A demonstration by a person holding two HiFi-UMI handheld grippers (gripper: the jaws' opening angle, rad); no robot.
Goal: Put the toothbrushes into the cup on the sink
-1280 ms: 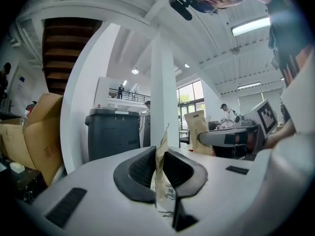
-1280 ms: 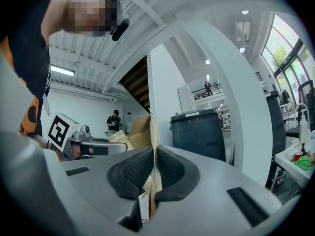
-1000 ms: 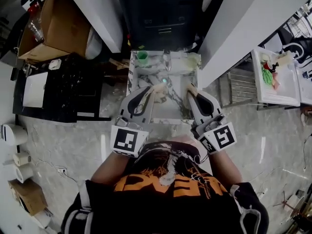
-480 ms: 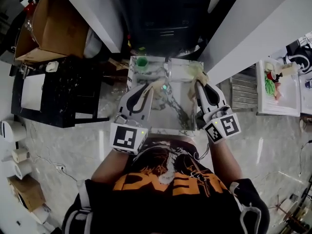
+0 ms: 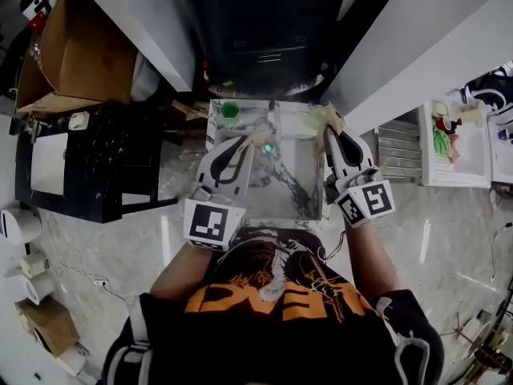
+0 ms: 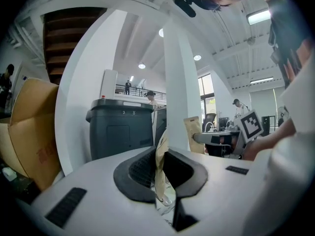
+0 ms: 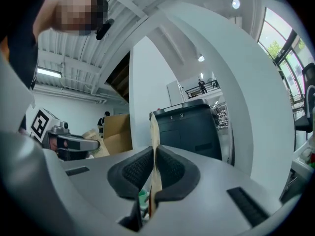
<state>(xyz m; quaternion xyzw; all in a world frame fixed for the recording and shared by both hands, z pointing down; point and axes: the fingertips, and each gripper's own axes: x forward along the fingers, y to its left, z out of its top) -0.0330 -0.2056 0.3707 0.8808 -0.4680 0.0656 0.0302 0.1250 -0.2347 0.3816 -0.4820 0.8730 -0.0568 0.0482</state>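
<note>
A small green cup stands at the far left corner of the marble sink top. My left gripper is over the basin's left half, shut on a tan paper toothbrush packet held on edge between its pads. Over the far right corner, my right gripper is shut on a second tan packet. The cup shows as a sliver of green under the right jaws. Each gripper view shows the other gripper with its packet: the right one and the left one.
A dark grey bin and a white column stand behind the sink. An open cardboard box and a black table lie to the left. A white table with colourful items is at the right. A small teal spot glows in the basin.
My right gripper has moved away from me to the sink's far right corner with its packet. The left gripper has barely moved. Both grips are unchanged.
</note>
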